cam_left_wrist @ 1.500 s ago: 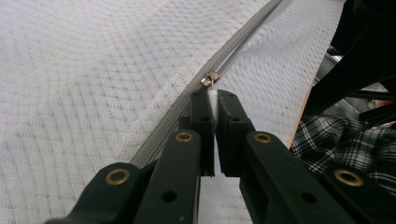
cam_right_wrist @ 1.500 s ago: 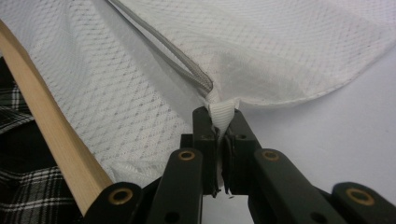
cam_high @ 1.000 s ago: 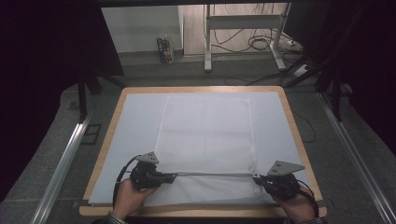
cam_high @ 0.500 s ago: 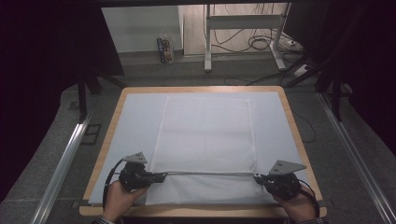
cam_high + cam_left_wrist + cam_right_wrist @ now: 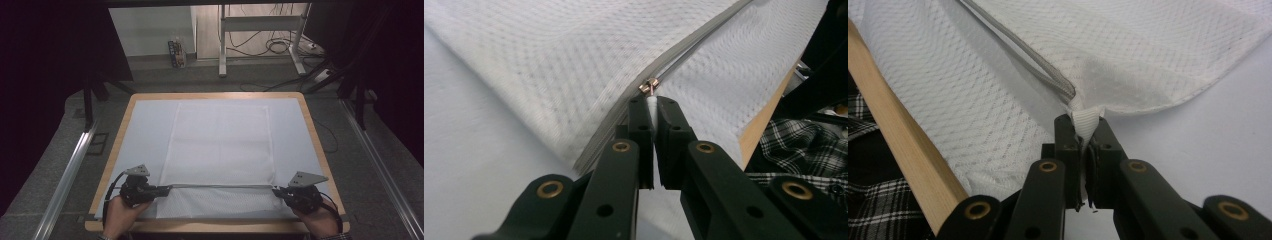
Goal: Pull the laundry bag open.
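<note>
A lab-like recording room: dark curtains (image 5: 45, 60), floor rails (image 5: 65, 185), trailing cables (image 5: 280, 47), wood-rimmed table (image 5: 215, 95).

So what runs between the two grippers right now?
In the high view, the mesh bag's grey zipper runs taut from the left gripper to the right gripper.

No legible text, labels, nos. or signs anywhere in pics

Light: table (image 5: 145, 125) evenly bright, surroundings dark.
Focus: sharp at tongs' tips; blurred beyond them.
Glare: none.
</note>
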`<action>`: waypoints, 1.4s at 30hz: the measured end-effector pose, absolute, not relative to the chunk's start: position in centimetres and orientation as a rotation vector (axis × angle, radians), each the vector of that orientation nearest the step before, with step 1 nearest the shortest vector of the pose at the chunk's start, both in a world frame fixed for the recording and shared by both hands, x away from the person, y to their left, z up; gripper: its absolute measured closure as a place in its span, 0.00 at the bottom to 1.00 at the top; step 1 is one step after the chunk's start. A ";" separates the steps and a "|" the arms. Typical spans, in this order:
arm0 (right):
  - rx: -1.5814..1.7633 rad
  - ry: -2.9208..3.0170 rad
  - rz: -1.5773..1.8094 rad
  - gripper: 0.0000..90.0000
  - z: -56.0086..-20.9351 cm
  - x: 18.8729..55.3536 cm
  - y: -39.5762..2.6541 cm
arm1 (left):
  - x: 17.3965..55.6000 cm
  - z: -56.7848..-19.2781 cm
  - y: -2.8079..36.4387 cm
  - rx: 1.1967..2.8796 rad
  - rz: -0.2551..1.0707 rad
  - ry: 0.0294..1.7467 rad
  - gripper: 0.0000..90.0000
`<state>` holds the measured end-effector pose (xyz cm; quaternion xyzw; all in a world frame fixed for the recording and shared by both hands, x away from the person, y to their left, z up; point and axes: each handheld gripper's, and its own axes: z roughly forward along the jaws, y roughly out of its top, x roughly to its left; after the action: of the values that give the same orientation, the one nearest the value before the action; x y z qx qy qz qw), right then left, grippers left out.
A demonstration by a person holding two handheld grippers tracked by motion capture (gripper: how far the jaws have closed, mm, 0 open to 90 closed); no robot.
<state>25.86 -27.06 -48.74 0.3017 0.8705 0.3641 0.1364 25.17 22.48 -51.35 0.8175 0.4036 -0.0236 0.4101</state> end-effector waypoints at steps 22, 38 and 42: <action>0.870 2.522 1.051 0.94 -48.7 25.9 -27.0 | 24.4 -51.5 24.7 2.031 -0.026 1.072 0.97; 0.883 2.531 1.036 0.94 -48.8 25.9 -27.1 | 24.1 -51.8 25.5 2.052 0.003 1.117 0.97; 0.888 2.544 1.015 0.94 -49.0 25.9 -27.1 | 24.1 -51.9 25.4 2.048 -0.022 1.114 0.97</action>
<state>25.92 -27.06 -49.03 0.3058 0.8760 0.3494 0.1306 24.13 25.42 -51.88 0.8073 0.4392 -0.0086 0.3941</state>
